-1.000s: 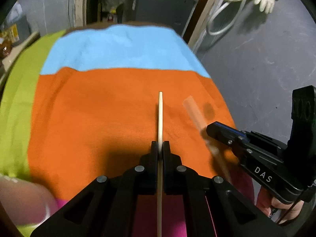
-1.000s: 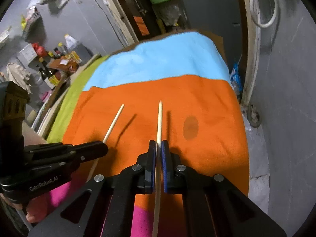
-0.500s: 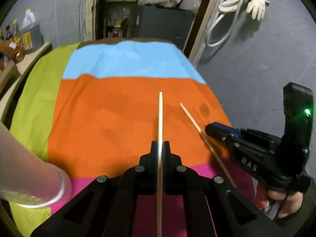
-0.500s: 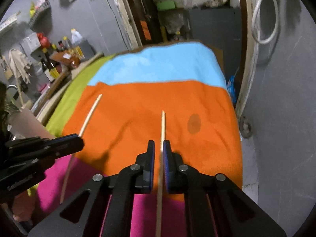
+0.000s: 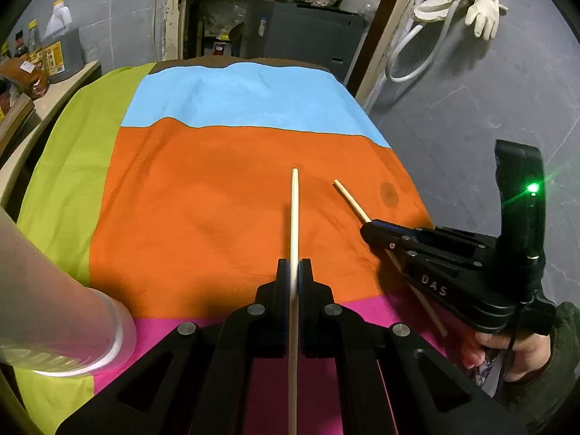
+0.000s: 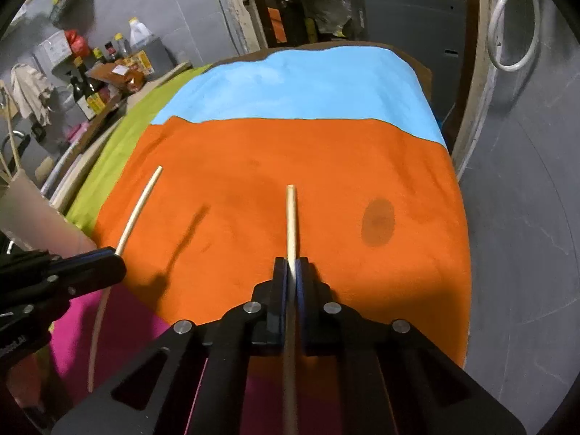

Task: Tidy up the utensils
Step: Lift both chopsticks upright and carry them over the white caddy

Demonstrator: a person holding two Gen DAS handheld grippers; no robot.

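Observation:
My left gripper is shut on a pale wooden chopstick that sticks out forward above the orange cloth. My right gripper is shut on a second chopstick, also pointing forward. In the left wrist view the right gripper shows at the right with its chopstick. In the right wrist view the left gripper shows at the left with its chopstick. A translucent plastic cup lies at the lower left, its rim toward the grippers.
The table is covered by a cloth with orange, light blue, lime green and magenta parts. A dark stain marks the orange part. Bottles and boxes stand on a shelf at the left. A grey wall runs along the right.
Both grippers have risen and drawn back toward the near end of the table with their chopsticks. The cup has come into view at the left.

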